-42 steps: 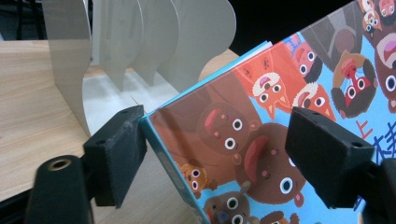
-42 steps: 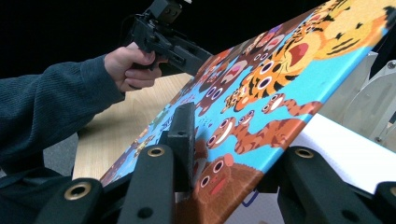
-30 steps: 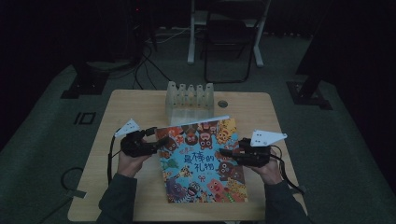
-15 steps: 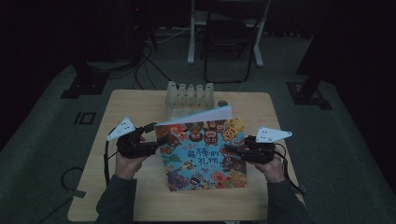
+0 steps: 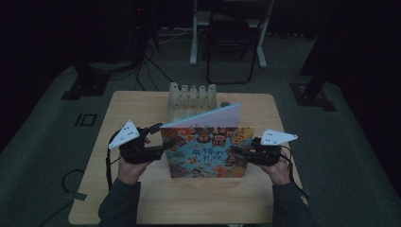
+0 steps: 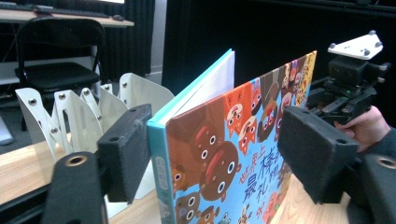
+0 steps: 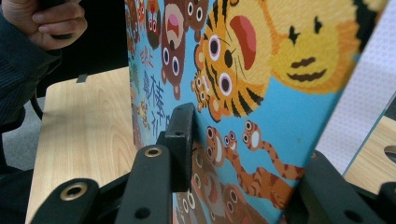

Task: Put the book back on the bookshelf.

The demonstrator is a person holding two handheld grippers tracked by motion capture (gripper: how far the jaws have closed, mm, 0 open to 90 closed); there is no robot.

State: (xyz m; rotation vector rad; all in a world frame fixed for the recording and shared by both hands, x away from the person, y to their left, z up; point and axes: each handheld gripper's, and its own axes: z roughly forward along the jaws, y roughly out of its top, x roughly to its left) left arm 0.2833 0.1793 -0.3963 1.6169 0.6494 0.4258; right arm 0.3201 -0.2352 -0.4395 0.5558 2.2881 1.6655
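A colourful picture book (image 5: 208,151) stands nearly upright on its lower edge in the middle of the table. Its front cover (image 6: 224,149) has swung a little away from the white page block. My left gripper (image 5: 163,144) straddles the spine corner. Its jaws (image 6: 222,154) have just been closing, with the book between them and a gap still showing at the far pad (image 6: 317,154). At the book's right side my right gripper (image 5: 243,152) is shut on the front cover's free edge (image 7: 261,93), its pad (image 7: 182,135) flat against the cover.
A pale slotted rack (image 5: 191,97) stands at the table's far edge, right behind the book. The wooden table (image 5: 142,109) has bare room at left, right and front. A folding chair (image 5: 234,42) and cables lie beyond on the dark floor.
The book has gone from lying flat to standing almost upright. My left gripper has risen with the spine side, while the right one has stayed near the right edge.
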